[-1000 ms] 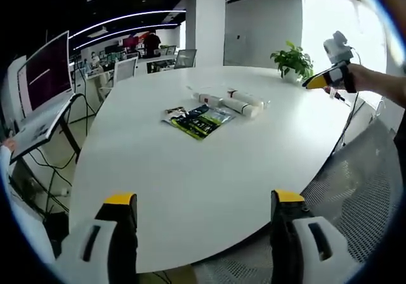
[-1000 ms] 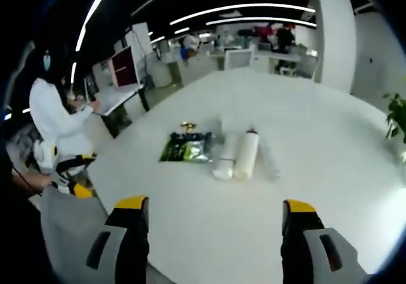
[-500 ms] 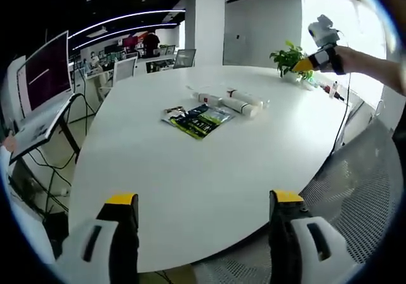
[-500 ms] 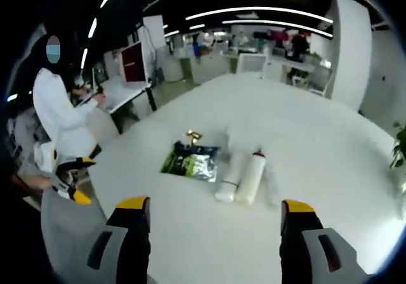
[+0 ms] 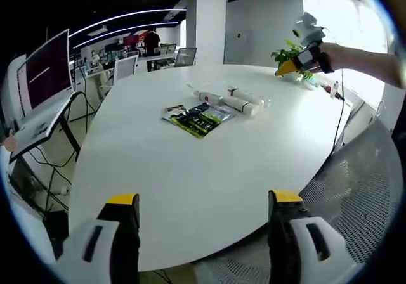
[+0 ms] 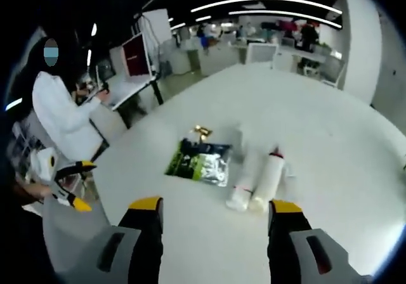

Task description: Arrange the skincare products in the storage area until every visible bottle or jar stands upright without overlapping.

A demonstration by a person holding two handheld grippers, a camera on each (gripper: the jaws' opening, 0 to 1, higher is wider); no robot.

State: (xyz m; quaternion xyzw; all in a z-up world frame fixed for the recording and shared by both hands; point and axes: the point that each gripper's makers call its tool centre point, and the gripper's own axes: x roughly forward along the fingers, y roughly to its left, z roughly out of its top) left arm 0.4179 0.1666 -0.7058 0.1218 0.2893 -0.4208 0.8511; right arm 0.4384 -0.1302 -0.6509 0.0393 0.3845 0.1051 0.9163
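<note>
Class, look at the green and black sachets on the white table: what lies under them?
The sachets lie flat on the white table, beside the lying white bottles. Only bare tabletop shows around them; whatever is beneath the packets is covered.

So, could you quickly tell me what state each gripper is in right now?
Left gripper: open, holding nothing, low over the near edge of the white table.
Right gripper: open, holding nothing, above the lying bottles.

Left gripper view: from near edge, looks across worktop (image 5: 209, 170), bottles (image 5: 240, 100) far. Right gripper view: opposite side, high, tilted down, closer. Both share bottles (image 6: 257, 182) and green packet (image 6: 202, 163).
</note>
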